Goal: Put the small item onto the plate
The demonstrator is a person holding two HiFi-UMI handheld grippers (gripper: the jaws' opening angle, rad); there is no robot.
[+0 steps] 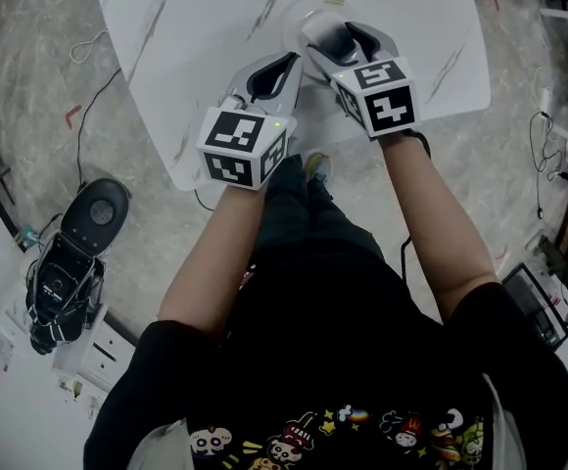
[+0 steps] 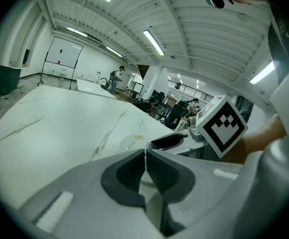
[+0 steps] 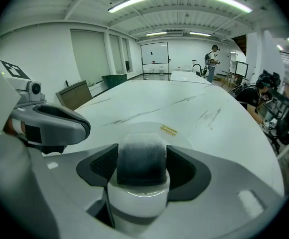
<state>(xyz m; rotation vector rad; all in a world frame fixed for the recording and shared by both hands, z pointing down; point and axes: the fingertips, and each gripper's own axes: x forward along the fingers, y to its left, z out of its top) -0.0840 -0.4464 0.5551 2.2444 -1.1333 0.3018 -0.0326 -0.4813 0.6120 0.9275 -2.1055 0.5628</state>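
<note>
My right gripper [image 1: 341,39] is shut on the small item [image 3: 141,159], a rounded piece with a dark grey top and a white lower part. It hangs over the clear plate [image 3: 184,134], which carries a yellow sticker and lies on the white marble table [image 1: 215,18]. The plate [image 1: 308,10] shows only faintly in the head view, just beyond the right jaws. My left gripper [image 1: 282,67] is beside the right one, near the table's front edge. Its jaws [image 2: 145,169] are pressed together with nothing between them. The plate [image 2: 129,143] lies just ahead of them.
The table's front edge [image 1: 181,169] runs right under both grippers. On the floor to the left lie a black device [image 1: 73,262] and cables [image 1: 88,116]. A green bin [image 2: 4,77] and people at desks stand far off in the room.
</note>
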